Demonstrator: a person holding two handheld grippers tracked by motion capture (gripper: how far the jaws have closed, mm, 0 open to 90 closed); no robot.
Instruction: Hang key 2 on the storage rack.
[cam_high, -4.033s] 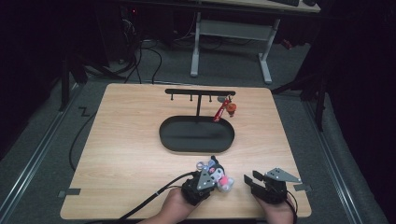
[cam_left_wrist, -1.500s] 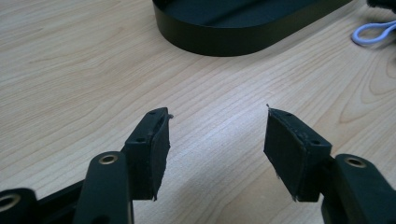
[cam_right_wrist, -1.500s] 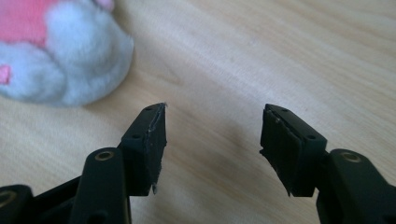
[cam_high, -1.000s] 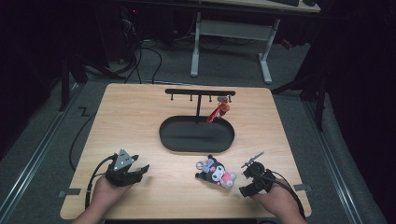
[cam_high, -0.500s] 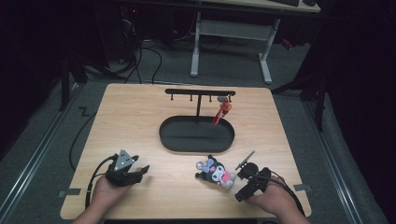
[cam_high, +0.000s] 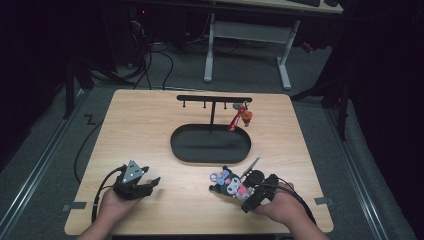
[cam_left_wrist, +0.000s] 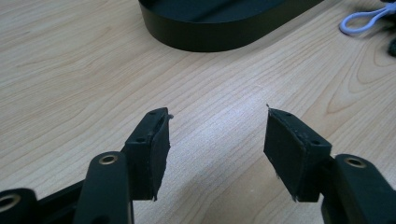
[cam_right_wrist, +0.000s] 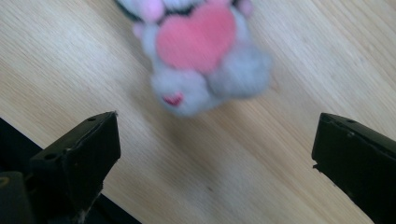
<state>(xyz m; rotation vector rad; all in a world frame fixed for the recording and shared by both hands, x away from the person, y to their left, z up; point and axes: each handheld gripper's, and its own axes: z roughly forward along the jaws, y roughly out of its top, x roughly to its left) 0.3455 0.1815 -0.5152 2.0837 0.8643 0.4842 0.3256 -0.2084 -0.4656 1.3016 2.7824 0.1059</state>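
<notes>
A small plush toy (cam_high: 230, 184), black, grey and pink with a pale blue loop, lies on the wooden table near the front right. In the right gripper view the plush toy (cam_right_wrist: 201, 56) shows a pink heart and grey body, blurred, just ahead of the open jaws. My right gripper (cam_high: 250, 197) is right beside the toy, open, nothing between its fingers. My left gripper (cam_high: 150, 184) rests at the front left, open and empty (cam_left_wrist: 217, 140). A black oval tray (cam_high: 210, 143) lies mid-table, also the tray (cam_left_wrist: 219, 23) ahead of the left jaws.
A black rack with hooks (cam_high: 214, 100) stands behind the tray, with a red keychain charm (cam_high: 240, 117) hanging from its right end. The table's front edge (cam_right_wrist: 9, 135) runs close under the right gripper. Desk legs and cables stand on the floor beyond.
The left gripper let go of the plush toy and moved to the front left. The right gripper has turned and moved in toward the toy, jaws wide apart.
</notes>
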